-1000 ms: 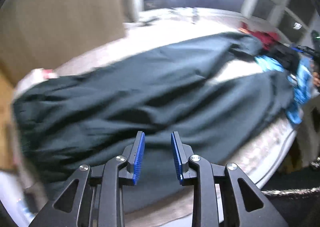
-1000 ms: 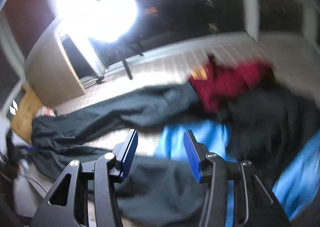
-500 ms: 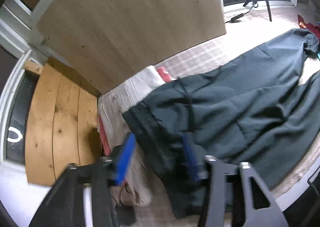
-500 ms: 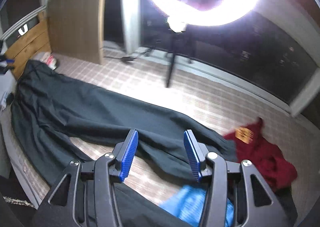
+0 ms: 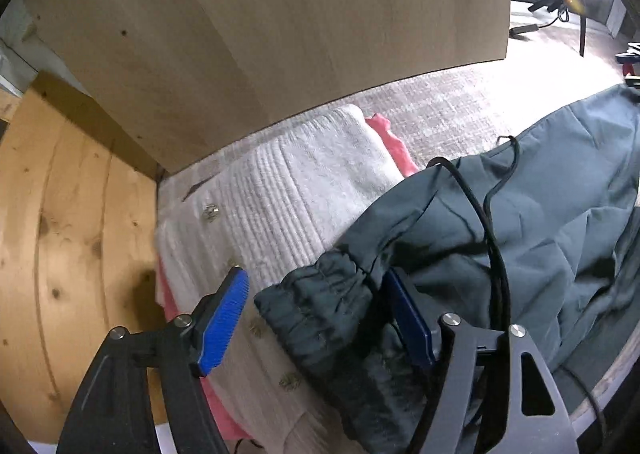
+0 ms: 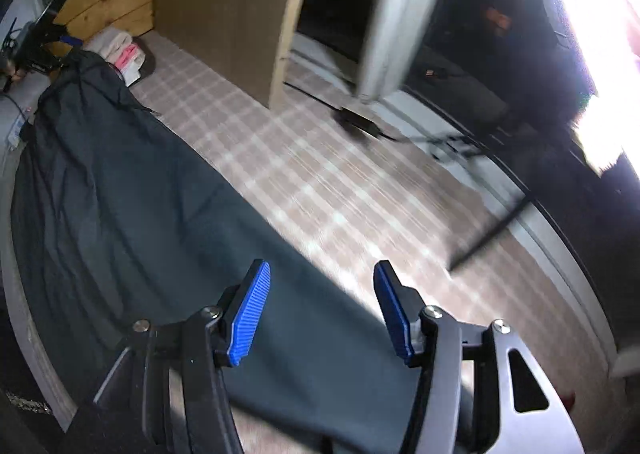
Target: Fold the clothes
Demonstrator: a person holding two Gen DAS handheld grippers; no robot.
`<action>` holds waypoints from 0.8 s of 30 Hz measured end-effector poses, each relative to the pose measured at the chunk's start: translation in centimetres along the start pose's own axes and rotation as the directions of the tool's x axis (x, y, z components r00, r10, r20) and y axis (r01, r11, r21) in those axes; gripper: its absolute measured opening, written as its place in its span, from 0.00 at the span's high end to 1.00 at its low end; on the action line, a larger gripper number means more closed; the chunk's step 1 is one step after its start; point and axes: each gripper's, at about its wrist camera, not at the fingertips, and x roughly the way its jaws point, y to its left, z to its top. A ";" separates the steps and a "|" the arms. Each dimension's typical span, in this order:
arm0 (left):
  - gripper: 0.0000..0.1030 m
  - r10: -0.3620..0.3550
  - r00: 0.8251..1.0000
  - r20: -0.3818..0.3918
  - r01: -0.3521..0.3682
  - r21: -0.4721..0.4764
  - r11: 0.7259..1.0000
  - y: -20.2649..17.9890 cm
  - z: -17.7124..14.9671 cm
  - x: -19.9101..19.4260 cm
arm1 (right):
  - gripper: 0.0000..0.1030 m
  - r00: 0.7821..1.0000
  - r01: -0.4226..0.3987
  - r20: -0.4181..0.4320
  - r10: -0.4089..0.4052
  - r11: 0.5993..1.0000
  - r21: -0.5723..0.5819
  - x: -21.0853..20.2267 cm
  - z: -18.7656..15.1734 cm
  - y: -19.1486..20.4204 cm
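lying long and flat across the checked bed cover (image 6: 340,193), the dark green trousers (image 6: 140,205) stretch from one end of the bed toward the other. the left gripper (image 5: 316,318) is at the waist end, with its blue fingers wide apart and the bunched stretchy waistband (image 5: 320,294) sitting between them. it is not squeezing yet. the right gripper (image 6: 320,310) hovers over a trouser leg, with its fingers wide apart too and nothing held.

a few things could go wrong from here. the waistband lies right on top of a folded white knit sweater (image 5: 288,197) with a pink cloth (image 5: 392,141) under it. if the left gripper closes too deep, it could pinch the sweater as well and drag that neat pile out of shape.

a thin black cord (image 5: 492,221) loops over the trousers near the waist and runs down by the right finger. it could get caught in the grip or tangle in a fold.

the waistband is thick and lumpy, so a weak pinch might slip off when lifted.

the right gripper's view is blurry, so it may be moving fast. it could grab only the top layer of the leg, and the fold would come out crooked. the wooden board (image 5: 280,33) stands close behind the pile, so a big lift could bump it.
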 end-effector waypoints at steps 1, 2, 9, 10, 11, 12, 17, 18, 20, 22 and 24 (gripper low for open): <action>0.46 -0.006 1.000 0.006 0.006 0.000 1.000 -0.1 0.0 0.1 | 0.48 1.000 -0.015 -0.016 0.015 1.000 -0.023 1.2 0.7 0.2; 0.47 -0.003 1.000 0.016 0.003 0.007 1.000 -0.4 -0.1 0.0 | 0.48 0.999 -0.031 -0.032 0.030 0.998 -0.046 2.3 1.4 0.3; 0.56 -0.015 0.999 0.032 0.015 -0.018 1.000 -0.2 -0.6 -1.4 | 0.48 0.977 -0.151 -0.176 0.119 0.972 -0.181 9.0 3.6 1.7; 0.57 -0.009 0.999 0.033 0.010 -0.018 1.000 -0.4 -0.7 -1.6 | 0.48 0.973 -0.161 -0.196 0.122 0.966 -0.200 9.5 3.4 2.0; 0.57 -0.002 0.999 0.033 0.003 -0.017 1.000 -0.5 -0.7 -1.7 | 0.48 0.969 -0.173 -0.213 0.127 0.962 -0.213 9.9 3.2 2.2; 0.58 0.007 0.999 0.033 -0.006 -0.015 1.000 -0.6 -0.7 -1.8 | 0.48 0.964 -0.185 -0.229 0.132 0.956 -0.226 10.2 3.0 2.5; 0.65 0.031 0.999 0.038 -0.030 -0.035 0.999 -0.7 -1.1 -2.4 | 0.71 0.968 -0.201 -0.200 0.153 0.948 -0.246 9.5 2.3 3.4; 0.75 0.035 0.999 0.040 -0.034 -0.034 0.999 -0.7 -1.2 -2.5 | 0.83 0.968 -0.204 -0.195 0.158 0.947 -0.250 9.3 2.0 3.7; 0.81 0.041 0.998 0.044 -0.039 -0.036 0.999 -0.7 -1.3 -2.6 | 0.96 0.973 -0.190 -0.183 0.144 0.946 -0.264 8.8 1.6 4.3; 0.83 0.038 0.998 0.047 -0.036 -0.054 0.998 -0.4 -1.3 -2.8 | 0.97 0.983 -0.131 -0.162 0.089 0.952 -0.277 8.3 1.3 4.9; 0.85 0.045 0.998 0.047 -0.042 -0.061 0.997 -0.4 -1.2 -3.1 | 0.98 0.993 -0.064 -0.113 0.035 0.964 -0.257 6.7 1.6 4.8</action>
